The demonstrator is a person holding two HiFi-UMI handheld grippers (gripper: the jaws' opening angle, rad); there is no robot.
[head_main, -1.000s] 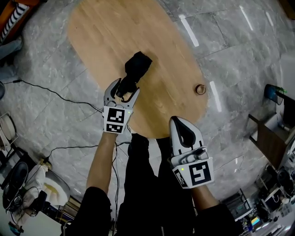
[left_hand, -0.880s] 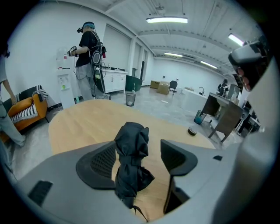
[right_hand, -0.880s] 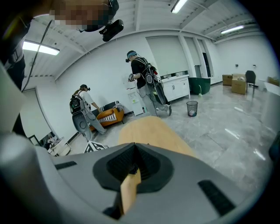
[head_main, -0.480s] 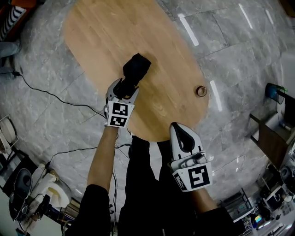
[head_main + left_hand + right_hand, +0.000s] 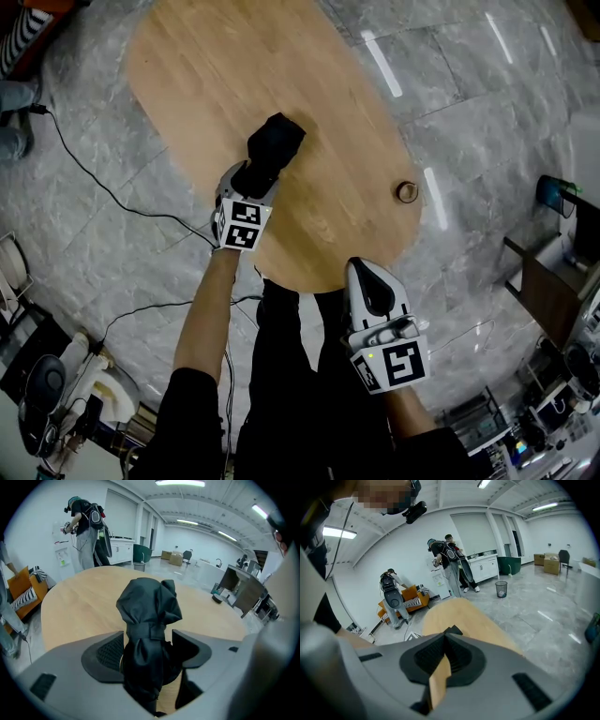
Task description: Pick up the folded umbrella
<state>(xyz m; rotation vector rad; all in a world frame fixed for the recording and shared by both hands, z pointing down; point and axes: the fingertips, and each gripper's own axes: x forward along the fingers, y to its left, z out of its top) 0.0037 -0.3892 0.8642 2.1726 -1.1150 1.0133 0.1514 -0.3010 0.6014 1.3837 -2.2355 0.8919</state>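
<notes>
Umbrella [image 5: 149, 609] clamped between left gripper [image 5: 147, 645] fingers; right gripper [image 5: 445, 641] fingers together, well apart.

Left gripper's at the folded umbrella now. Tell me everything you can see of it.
The folded umbrella is black, thin crinkled fabric, cinched by a strap around its middle, cloth bunching out beyond it. It points away along the left gripper, near end clamped between the fingers, which press both sides. The head view shows it over the wooden table, near the person's edge; whether it rests on the wood can't be told. Nothing else touches it.
</notes>
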